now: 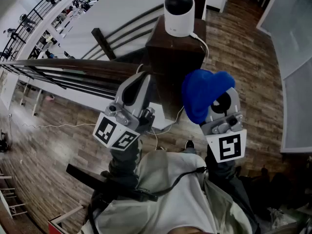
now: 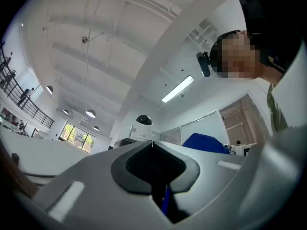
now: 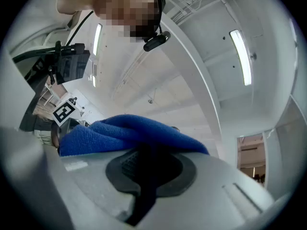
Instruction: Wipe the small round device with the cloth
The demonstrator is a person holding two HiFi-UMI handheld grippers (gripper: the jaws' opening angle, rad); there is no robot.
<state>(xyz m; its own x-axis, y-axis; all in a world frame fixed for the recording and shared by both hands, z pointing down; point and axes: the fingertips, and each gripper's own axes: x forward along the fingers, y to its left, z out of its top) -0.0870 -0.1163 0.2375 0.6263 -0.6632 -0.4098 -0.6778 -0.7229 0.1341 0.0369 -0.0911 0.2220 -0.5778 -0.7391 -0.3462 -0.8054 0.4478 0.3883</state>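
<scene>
The small round device (image 1: 178, 11), white with a black dome, stands on top of a dark wooden post (image 1: 170, 57); it also shows far off in the left gripper view (image 2: 143, 127). A blue cloth (image 1: 202, 94) is bunched over my right gripper (image 1: 215, 100), which is shut on it and points up; the cloth (image 3: 129, 133) fills the space above the jaws. My left gripper (image 1: 140, 79) is shut with nothing in it, held left of the post and below the device. From the left gripper (image 2: 152, 145) the cloth (image 2: 204, 143) shows to the right.
A white cable (image 1: 202, 43) runs from the device down the post. Dark railing bars (image 1: 73, 72) stretch left from the post, with a drop to a lower floor beyond. Wooden flooring (image 1: 243, 38) lies around my body.
</scene>
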